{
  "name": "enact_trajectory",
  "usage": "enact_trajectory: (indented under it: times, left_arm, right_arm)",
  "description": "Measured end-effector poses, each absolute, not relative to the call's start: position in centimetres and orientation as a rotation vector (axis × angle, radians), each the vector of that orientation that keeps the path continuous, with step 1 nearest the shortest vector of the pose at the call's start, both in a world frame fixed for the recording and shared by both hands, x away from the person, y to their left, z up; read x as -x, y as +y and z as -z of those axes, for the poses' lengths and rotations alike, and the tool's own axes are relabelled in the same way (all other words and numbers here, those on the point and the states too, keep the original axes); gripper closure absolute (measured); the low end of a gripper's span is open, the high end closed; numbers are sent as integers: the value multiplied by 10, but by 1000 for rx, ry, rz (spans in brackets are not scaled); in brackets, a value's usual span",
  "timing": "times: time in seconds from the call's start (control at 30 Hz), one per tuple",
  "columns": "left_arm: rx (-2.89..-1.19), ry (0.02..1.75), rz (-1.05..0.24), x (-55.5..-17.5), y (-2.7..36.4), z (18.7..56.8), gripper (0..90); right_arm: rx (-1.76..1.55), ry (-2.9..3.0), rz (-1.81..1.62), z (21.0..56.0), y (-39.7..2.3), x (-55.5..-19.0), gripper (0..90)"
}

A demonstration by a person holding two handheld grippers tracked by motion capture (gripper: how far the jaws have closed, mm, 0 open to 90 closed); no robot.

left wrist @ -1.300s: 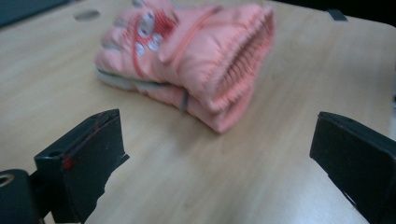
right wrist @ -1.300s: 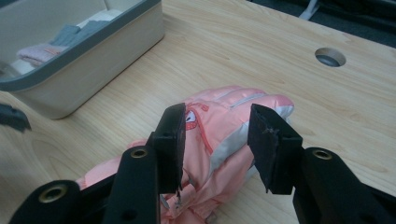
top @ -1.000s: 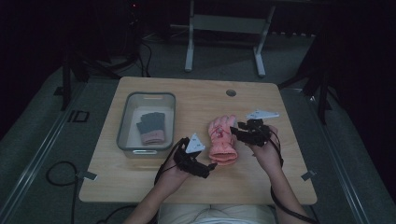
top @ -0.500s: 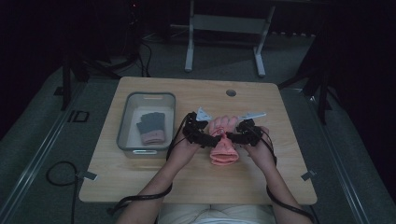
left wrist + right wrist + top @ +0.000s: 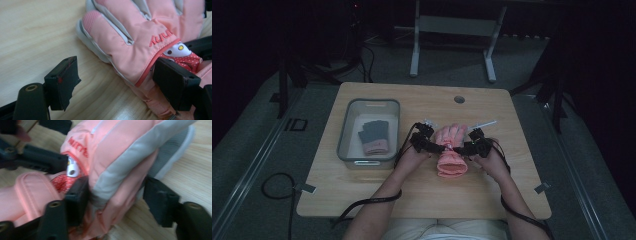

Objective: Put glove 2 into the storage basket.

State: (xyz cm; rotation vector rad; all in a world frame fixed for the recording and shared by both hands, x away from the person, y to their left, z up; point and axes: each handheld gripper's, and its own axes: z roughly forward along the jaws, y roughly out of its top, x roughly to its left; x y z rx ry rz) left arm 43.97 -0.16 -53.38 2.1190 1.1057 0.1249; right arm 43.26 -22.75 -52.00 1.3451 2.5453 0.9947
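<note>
A padded pink glove (image 5: 451, 150) is seen lying near the middle of the table (image 5: 492, 205), fingers toward twelve o'clock and cuff toward six. It is judged light, soft and compressible, with a smooth shell that may slip, so the seam-edged sides of the palm are best pinched firmly. The left gripper (image 5: 117, 82) has just been closing; its jaws remain apart, one pad on the glove's edge, the other on bare wood. The right gripper (image 5: 115, 202) has just been opening, and its pads straddle the glove's side loosely. A grey bin (image 5: 347, 150) with a dark glove (image 5: 374, 136) stands at nine o'clock; open wood is left toward three and six.
</note>
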Motion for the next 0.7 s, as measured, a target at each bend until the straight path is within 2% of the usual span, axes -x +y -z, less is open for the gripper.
enact_trajectory:
  times: [0.03, 0.07, 0.2, 0.3, 0.37, 0.4, 0.43, 0.5, 0.6, 0.7]
  left_arm:
    - [-2090, 1127, -31, -445, 0, 539, 208]
    - [-2080, 1132, -10, -446, 0, 540, 223]
    - [-2026, 1150, 129, -454, 1, 550, 236]
    - [-2019, 1109, 179, -455, 0, 552, 374]
    - [-2017, 1081, 189, -454, 0, 552, 507]
    - [-2037, 1048, 177, -452, -1, 549, 507]
    - [-2042, 1038, 173, -450, -2, 547, 607]
    - [-2055, 1025, 159, -448, -4, 543, 691]
    - [-2069, 1004, 147, -447, -6, 535, 749]
    - [-2090, 981, 133, -445, -9, 526, 770]
  right_arm:
    - [-1342, 2550, -994, 520, -227, -433, 408]
    - [-1328, 2561, -985, 520, -227, -433, 439]
    - [-1355, 2578, -1002, 523, -229, -435, 462]
    - [-1371, 2583, -1023, 525, -231, -436, 498]
    - [-1371, 2578, -1032, 525, -231, -435, 514]
    - [-1371, 2572, -1039, 525, -231, -434, 530]
    - [-1376, 2559, -1062, 526, -231, -433, 560]
    - [-1389, 2537, -1092, 526, -232, -431, 587]
    - [-1443, 2509, -1158, 527, -237, -429, 616]
    - [-1464, 2508, -1167, 523, -240, -428, 637]
